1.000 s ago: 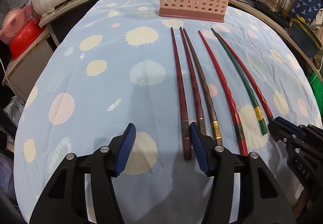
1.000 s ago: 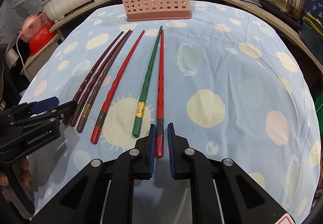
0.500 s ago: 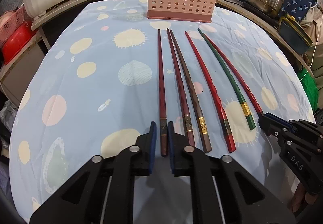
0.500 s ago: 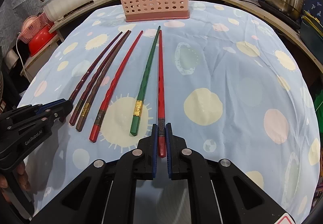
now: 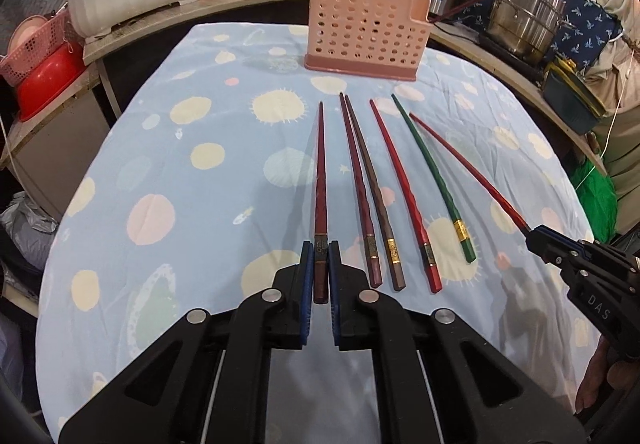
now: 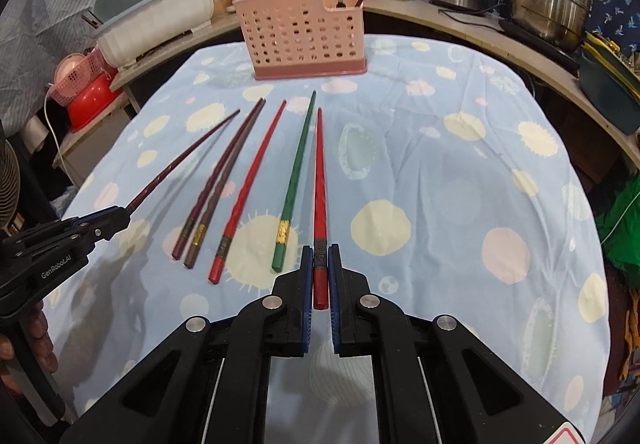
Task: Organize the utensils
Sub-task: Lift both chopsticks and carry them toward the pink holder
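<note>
Six chopsticks: left gripper [image 5: 318, 264] clamps the maroon chopstick [image 5: 320, 180], right gripper [image 6: 320, 264] clamps the red chopstick [image 6: 319, 180]; four lie mid-tabletop [image 5: 180, 184]. One pink basket [image 5: 366, 32] at far edge. Grippers read "GenRobot.AI", "DAS".

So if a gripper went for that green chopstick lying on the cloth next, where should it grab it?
Probably the thick near end of the green chopstick, around its gold band. Come from above with one finger on each long side: it lies flat, the far tip tapers thin, and there is open cloth on both sides there.
</note>
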A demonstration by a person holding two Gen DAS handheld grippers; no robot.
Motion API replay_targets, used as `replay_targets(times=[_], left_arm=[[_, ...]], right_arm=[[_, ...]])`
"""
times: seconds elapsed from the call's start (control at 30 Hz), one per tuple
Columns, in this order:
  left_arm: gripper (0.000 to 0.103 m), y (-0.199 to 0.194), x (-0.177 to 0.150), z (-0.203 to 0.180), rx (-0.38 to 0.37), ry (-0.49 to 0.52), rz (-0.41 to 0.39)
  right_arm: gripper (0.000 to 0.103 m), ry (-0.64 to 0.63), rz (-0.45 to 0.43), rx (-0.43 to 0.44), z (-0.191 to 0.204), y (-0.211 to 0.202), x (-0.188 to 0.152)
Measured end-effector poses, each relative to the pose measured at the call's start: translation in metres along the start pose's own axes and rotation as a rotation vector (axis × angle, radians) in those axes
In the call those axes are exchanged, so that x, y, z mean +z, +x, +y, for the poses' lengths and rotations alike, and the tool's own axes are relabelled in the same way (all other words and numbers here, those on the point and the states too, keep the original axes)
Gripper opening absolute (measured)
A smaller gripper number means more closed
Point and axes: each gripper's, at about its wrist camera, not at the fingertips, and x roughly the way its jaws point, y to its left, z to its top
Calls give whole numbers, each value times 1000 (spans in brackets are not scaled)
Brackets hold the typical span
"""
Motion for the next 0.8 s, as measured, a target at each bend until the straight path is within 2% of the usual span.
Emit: replay_targets(times=[0.3, 0.8], left_arm=[[7, -35, 13, 6, 9, -25, -75], [7, -89, 58, 5, -14, -30, -210]], right_arm=[[7, 18, -96, 16, -4, -43, 22], [7, 40, -254, 28, -16, -102, 73]])
